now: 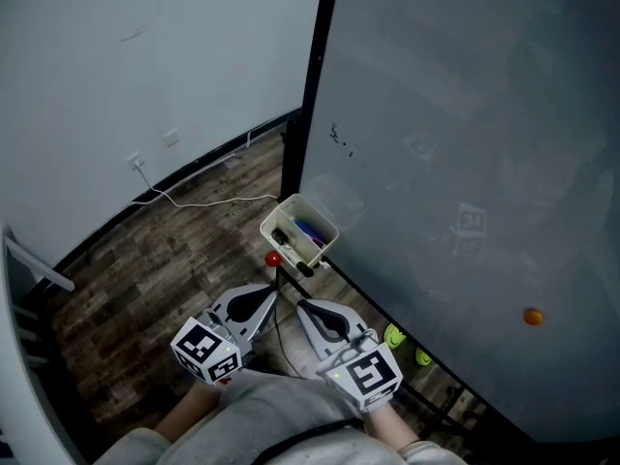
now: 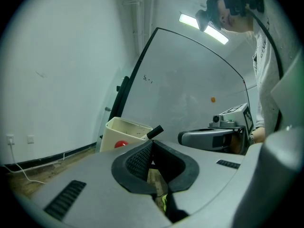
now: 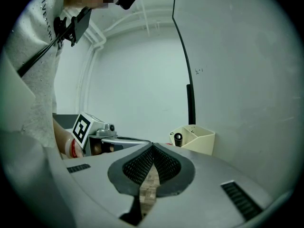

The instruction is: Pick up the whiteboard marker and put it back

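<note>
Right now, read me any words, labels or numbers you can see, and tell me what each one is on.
"GIVE": print on the person's shirt, seen in the right gripper view; the letters after it are too warped to read.
Scribble on the whiteboard: too small to read.
Marker cubes on the grippers: square patterns only, no words.

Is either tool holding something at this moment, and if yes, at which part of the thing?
Nothing is held. The left tool and the right tool are both shut and empty. The black whiteboard marker sits in the cream plastic holder.
</note>
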Tool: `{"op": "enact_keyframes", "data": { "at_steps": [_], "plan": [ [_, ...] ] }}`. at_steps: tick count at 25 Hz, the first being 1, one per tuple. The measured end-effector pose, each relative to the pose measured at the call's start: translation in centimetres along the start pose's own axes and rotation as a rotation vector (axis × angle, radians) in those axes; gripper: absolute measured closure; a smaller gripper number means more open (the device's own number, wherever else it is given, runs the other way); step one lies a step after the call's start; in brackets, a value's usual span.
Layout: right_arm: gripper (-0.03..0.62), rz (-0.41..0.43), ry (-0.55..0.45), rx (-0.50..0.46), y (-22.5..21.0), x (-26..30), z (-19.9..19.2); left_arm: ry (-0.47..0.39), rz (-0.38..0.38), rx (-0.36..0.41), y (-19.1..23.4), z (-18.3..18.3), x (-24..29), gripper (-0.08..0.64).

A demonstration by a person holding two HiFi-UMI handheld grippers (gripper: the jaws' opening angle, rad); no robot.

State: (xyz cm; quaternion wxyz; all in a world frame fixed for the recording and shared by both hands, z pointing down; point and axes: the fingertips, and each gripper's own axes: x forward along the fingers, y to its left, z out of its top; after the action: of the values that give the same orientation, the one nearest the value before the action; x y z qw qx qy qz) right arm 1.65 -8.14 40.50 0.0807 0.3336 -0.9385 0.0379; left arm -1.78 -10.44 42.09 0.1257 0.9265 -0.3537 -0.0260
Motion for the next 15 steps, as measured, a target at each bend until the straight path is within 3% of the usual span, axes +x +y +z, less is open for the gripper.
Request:
{"op": "enact_keyframes", "data": {
  "at_steps": [15],
  "plan": [
    [0.574,0.010,0.001,0.023,0.45,-0.51,-0.81,0.005,0.005,-0.004,-0.59,-0.76,-0.45,0.545]
  ]
}}
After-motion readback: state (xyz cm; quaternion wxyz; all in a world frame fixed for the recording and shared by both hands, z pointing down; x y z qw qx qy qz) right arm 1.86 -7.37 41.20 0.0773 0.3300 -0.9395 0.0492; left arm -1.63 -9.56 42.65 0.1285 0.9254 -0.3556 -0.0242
